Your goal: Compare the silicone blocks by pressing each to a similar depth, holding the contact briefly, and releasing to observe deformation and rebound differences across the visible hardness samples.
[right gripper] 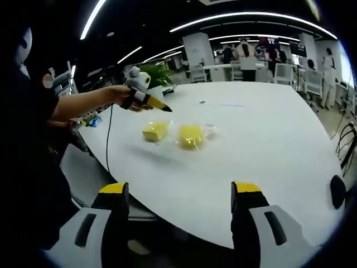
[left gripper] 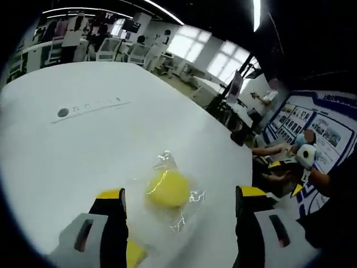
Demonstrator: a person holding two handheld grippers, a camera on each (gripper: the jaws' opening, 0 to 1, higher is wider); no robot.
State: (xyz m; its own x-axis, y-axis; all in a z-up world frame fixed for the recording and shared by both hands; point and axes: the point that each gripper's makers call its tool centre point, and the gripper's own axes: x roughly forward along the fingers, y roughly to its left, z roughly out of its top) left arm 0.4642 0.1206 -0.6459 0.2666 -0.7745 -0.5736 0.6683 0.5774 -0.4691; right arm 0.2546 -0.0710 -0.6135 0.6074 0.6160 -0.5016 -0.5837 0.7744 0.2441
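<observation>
Two yellow blocks on a white table (right gripper: 279, 139), seen side by side in the right gripper view: first block (right gripper: 155, 131) and second block (right gripper: 191, 135), near each other but not clearly touching. Each apparently wrapped in clear film (left gripper: 192, 196), crinkled and glossy around the yellow. Lie well in from the table's near edge, with bare white surface all round.

Likely soft and springy, light enough to skid or tip if pushed off-centre; film probably slippery, so best to press straight down on the middle of the top face, not near a corner, and not to pinch the loose film. Hardness of one against the other: impossible to tell from looks alone.

Left gripper (left gripper: 181, 194) hovers above one wrapped block, jaws spread wide to either side of it, touching nothing, clasping nothing. Appears also in the right gripper view, held in a person's hand (right gripper: 124, 94) above and just behind the first block, clear of it.

Right gripper (right gripper: 179, 188) hangs back, well short of the blocks and out past the table's near edge, jaws likewise spread apart and empty.

No pressing under way yet by the look of it; neither block dented.

Further out: chairs and desks beyond the table's far side, long ceiling lights (right gripper: 251, 25), bright windows (left gripper: 189, 44), other people standing in the background.
</observation>
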